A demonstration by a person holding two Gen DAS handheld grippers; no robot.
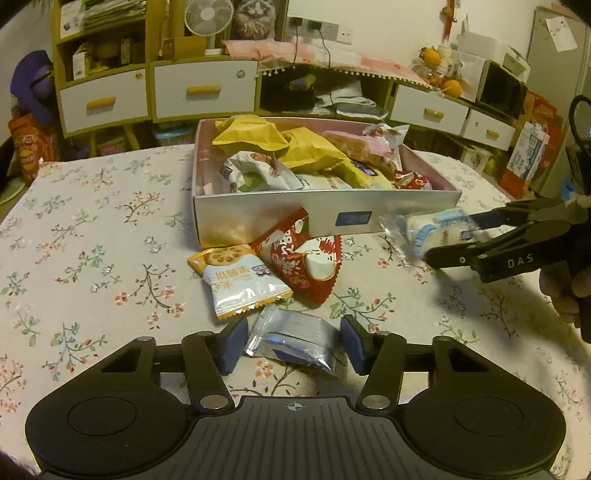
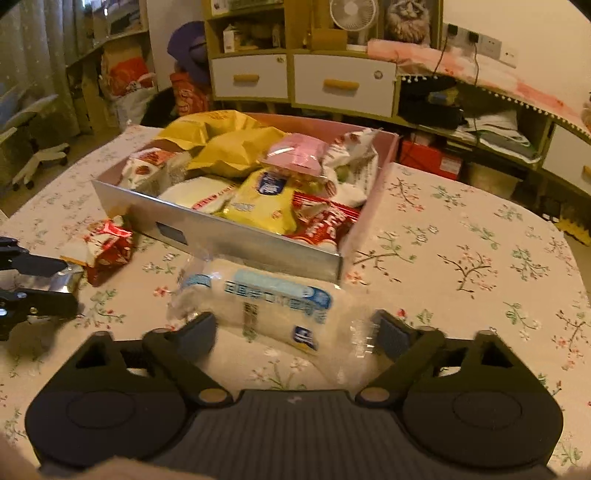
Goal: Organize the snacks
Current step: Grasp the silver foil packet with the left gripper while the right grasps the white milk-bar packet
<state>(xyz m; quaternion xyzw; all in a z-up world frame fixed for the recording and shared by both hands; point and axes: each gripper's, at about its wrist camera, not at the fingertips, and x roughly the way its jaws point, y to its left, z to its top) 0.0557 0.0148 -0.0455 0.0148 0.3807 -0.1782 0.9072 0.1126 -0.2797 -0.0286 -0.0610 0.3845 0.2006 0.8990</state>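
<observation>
My left gripper (image 1: 293,332) stands low over the flowered tablecloth, shut on a silver foil packet (image 1: 295,339), one blue pad against each side. The right wrist view shows that same gripper (image 2: 70,286) at the left edge. My right gripper (image 2: 295,328) is shut on a white and blue packet (image 2: 266,306) just in front of the box, its pads at the packet's ends. It enters the left wrist view from the right (image 1: 448,238). The silver box (image 1: 325,210) with a pink inside is heaped with snack bags. An orange and white biscuit packet (image 1: 240,280) and a red packet (image 1: 306,258) lie before it.
The table (image 1: 92,240) carries a flowered cloth and drops off on the left and right. Behind it stand yellow cabinets with white drawers (image 1: 203,92), a fan (image 1: 207,18) and a microwave (image 1: 502,88). A hand (image 1: 561,291) grips the right tool.
</observation>
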